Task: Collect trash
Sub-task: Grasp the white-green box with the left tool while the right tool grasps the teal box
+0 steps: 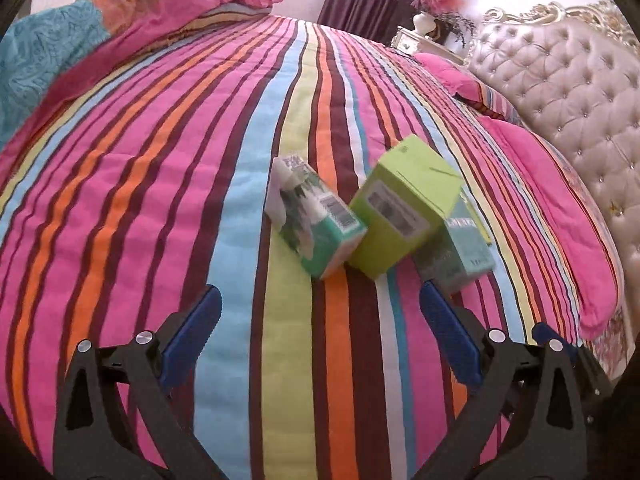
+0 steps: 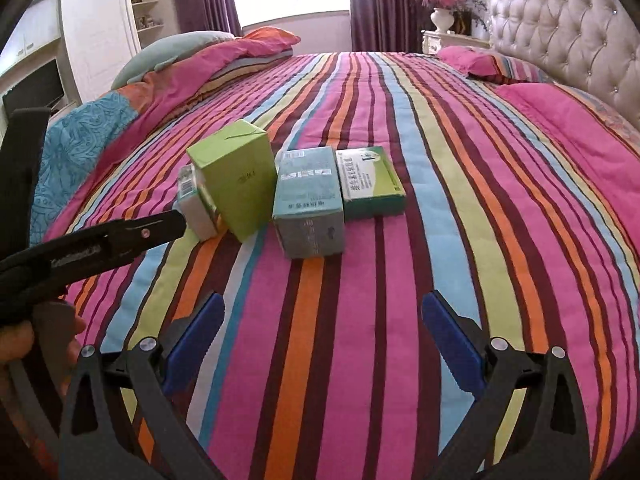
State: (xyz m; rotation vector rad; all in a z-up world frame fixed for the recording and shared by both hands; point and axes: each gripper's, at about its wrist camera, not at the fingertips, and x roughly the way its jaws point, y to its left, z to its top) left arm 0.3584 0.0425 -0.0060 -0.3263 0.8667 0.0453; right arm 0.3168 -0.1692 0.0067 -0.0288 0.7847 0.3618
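four cartons on striped bed, both claws apart and empty

left gripper (image 1: 320,304) fingers spread wide, nothing between them, hovering just short of the boxes. right gripper (image 2: 322,312) also spread, empty, further back from the cluster.

trash sits mid-bed on the striped quilt (image 2: 460,200). lime green box (image 2: 234,178) tallest, plain faces with a barcode label, tilted against a small green-white box (image 1: 314,220) with barcode, lying on its side. teal box (image 2: 308,210) just beside the lime one, printed text, grey end face. flat green-white box (image 2: 370,182) lies flat, touching the teal box. text too small to read.

tufted headboard (image 2: 568,28) on the right.
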